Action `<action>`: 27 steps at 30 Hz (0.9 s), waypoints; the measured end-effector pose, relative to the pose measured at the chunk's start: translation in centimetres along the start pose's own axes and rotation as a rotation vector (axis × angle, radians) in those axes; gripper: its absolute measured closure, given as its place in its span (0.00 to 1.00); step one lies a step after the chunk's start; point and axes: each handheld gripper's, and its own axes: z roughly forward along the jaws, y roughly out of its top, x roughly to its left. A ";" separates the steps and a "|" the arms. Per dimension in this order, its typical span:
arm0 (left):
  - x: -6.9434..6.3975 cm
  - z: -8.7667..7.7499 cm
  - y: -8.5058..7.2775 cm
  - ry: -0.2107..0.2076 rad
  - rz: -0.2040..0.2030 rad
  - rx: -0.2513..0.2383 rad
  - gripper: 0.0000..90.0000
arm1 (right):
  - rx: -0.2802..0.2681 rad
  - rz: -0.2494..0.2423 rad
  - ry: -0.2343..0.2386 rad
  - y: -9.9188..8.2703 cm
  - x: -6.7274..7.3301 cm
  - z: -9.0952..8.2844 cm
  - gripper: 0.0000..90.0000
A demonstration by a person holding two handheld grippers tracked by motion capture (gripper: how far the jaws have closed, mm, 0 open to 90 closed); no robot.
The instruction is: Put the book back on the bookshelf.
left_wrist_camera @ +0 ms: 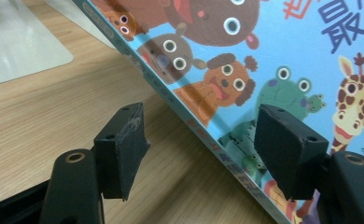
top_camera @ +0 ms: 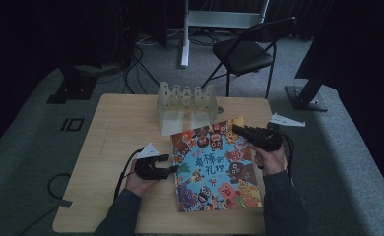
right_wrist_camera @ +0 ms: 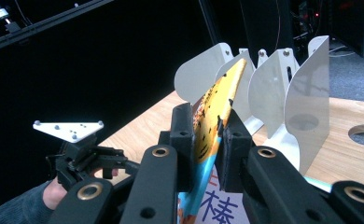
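Your left gripper (top_camera: 169,163) sits at the near-left edge of the picture book (top_camera: 214,167), its jaws parted on either side of that edge, pads off the cover. The book lies on the wooden table (top_camera: 116,132), its far corner lifted. There your right gripper (top_camera: 238,129) is clamped on the book's far-right corner. Beyond it stands the white divider rack (top_camera: 186,105).
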 end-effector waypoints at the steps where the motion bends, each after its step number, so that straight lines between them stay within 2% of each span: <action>1: 0.1 0.1 0.0 -0.005 -0.003 -0.003 0.37 | 0.001 -0.001 0.000 0.0 0.0 0.0 0.88; 4: 0.4 0.2 0.0 -0.026 -0.016 -0.011 0.34 | 0.000 -0.002 0.003 0.1 0.1 0.0 0.89; 7: 0.8 0.5 0.0 -0.082 -0.055 -0.025 0.30 | -0.003 -0.003 0.013 0.2 0.2 0.0 0.89; 9: 0.8 0.5 0.0 -0.082 -0.055 -0.025 0.30 | -0.006 -0.007 0.018 0.2 0.3 -0.1 0.89; 10: 1.3 0.9 0.0 -0.131 -0.088 -0.047 0.27 | -0.009 -0.008 0.024 0.3 0.4 -0.2 0.89; 12: 1.6 1.2 0.1 -0.154 -0.103 -0.046 0.23 | -0.011 -0.006 0.030 0.3 0.4 -0.2 0.89; 15: 1.7 1.8 0.6 -0.205 -0.104 -0.044 0.19 | -0.016 -0.007 0.047 0.2 0.2 -0.2 0.89; 19: 1.9 2.9 1.3 -0.299 -0.114 -0.046 0.13 | -0.033 -0.005 0.074 0.1 0.1 -0.3 0.90; 20: 1.9 2.9 1.3 -0.299 -0.114 -0.046 0.13 | -0.033 -0.005 0.074 0.1 0.1 -0.3 0.90; 21: 1.7 3.5 1.7 -0.359 -0.130 -0.035 0.13 | -0.036 -0.004 0.080 0.1 0.1 -0.3 0.90; 22: 1.6 3.7 2.0 -0.377 -0.120 -0.031 0.13 | -0.034 -0.010 0.089 0.1 0.1 -0.3 0.90; 23: 1.2 3.8 2.3 -0.358 -0.109 -0.027 0.13 | -0.028 -0.014 0.090 0.1 0.1 -0.3 0.89; 24: 1.2 3.8 2.3 -0.356 -0.109 -0.028 0.10 | -0.026 -0.010 0.094 0.1 0.0 -0.2 0.89; 27: 1.3 3.5 2.2 -0.351 -0.131 -0.059 0.17 | -0.006 -0.013 0.085 0.0 -0.5 -0.3 0.89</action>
